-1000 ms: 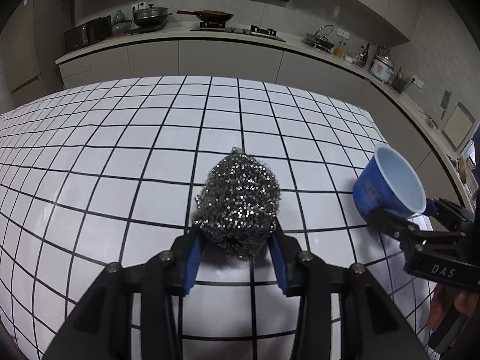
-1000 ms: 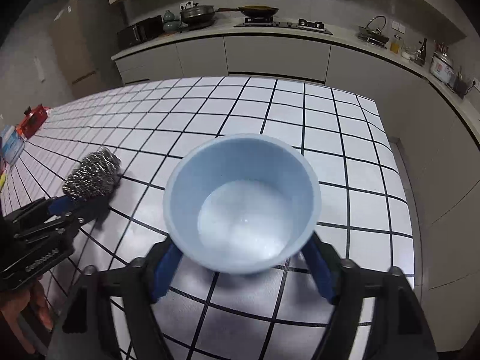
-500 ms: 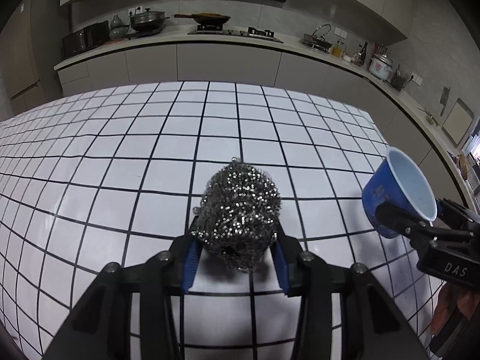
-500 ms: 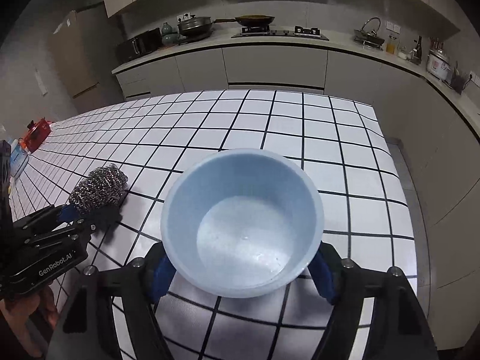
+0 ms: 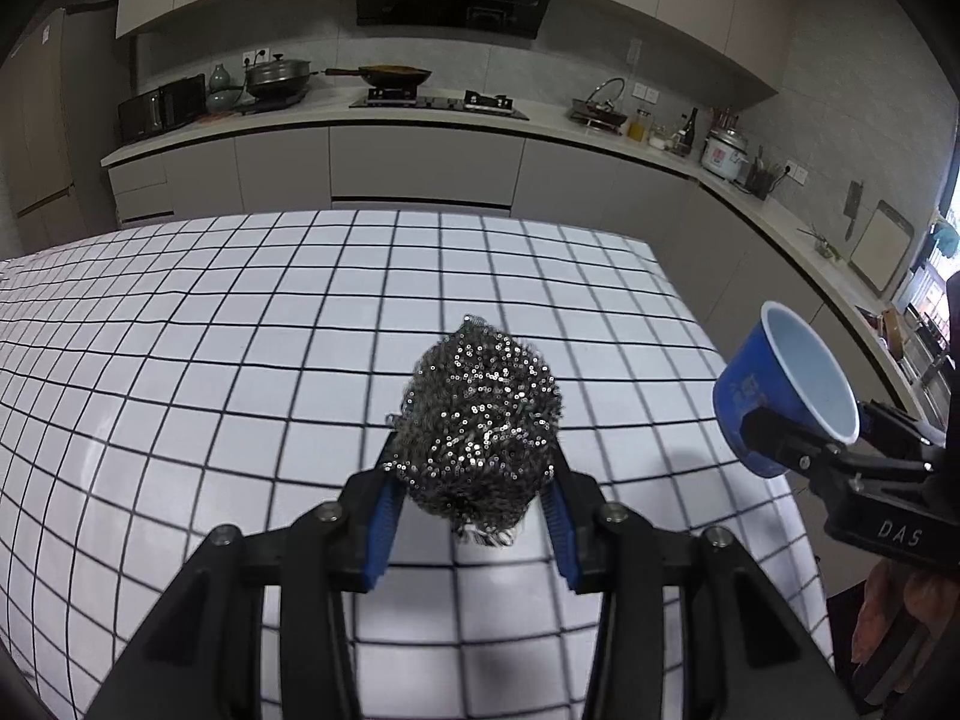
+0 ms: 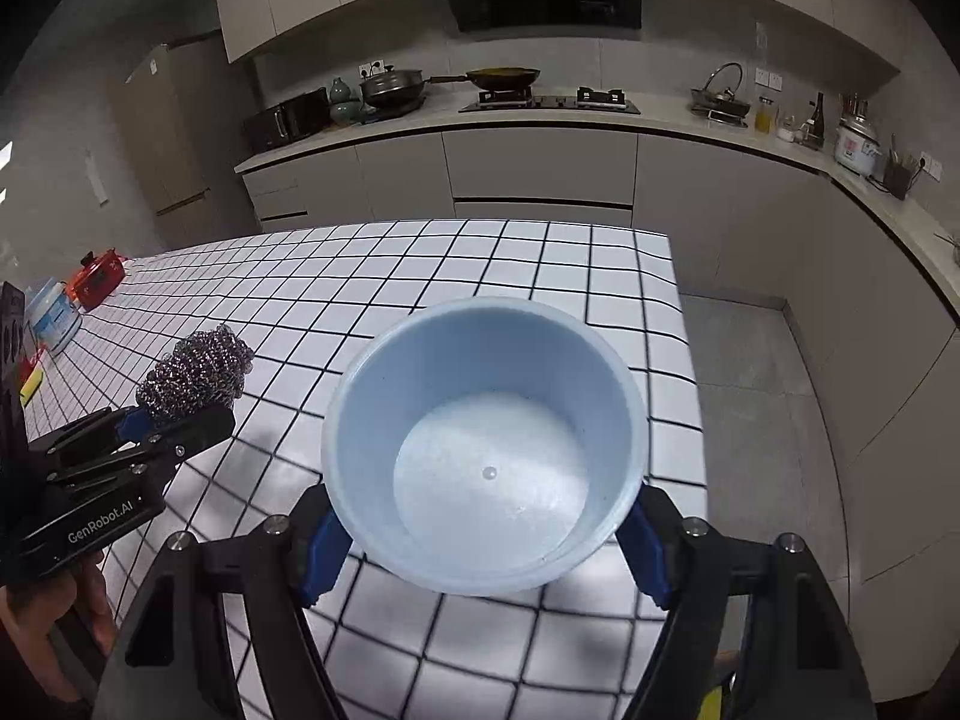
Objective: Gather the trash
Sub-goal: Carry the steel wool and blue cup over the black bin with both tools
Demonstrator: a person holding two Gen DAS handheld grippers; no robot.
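Steel wool scourer (image 5: pixel 483 420): clamped between the blue pads of the left gripper (image 5: pixel 474 516), jaws drawn in close on its lower half, the ball bulging out above them. It is held clear above the white, black-gridded surface (image 5: pixel 240 360). From the right wrist view the same scourer (image 6: pixel 195 372) sits left of the cup, in the left gripper (image 6: pixel 180 420), a hand (image 6: pixel 54 612) below it.

Blue paper cup (image 6: pixel 486 444): gripped by the right gripper (image 6: pixel 480 546), jaws standing wide, pads pressed on its lower wall at either side; they closed in a little just now. Mouth tilted toward the camera, pale inside, nothing visible in it. In the left wrist view the cup (image 5: pixel 780 396) hangs right of the scourer, past the surface's right edge, well apart from it.

Far left of the cup, on the surface: a red box (image 6: pixel 96 279) and a white-and-blue tub (image 6: pixel 54 315).
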